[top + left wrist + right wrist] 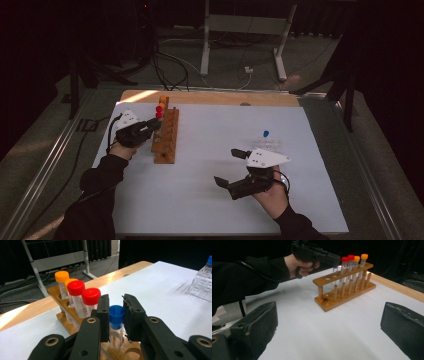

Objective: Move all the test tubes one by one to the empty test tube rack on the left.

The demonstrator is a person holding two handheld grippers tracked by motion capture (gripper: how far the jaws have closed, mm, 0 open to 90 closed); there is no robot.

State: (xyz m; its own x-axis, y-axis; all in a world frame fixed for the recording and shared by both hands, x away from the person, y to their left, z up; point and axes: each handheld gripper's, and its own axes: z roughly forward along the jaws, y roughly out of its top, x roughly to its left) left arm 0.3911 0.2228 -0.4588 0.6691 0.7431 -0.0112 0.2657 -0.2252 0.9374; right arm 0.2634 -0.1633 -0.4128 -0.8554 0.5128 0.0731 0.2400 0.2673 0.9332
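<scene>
Blue-capped clear plastic tube [116,322] stands upright in wooden rack [62,322], left gripper [115,312] jaws closed against its ribbed cap. Red- and orange-capped tubes stand behind; no legible writing. Right gripper [234,167] jaws wide apart, empty, over white counter [200,200].
</scene>
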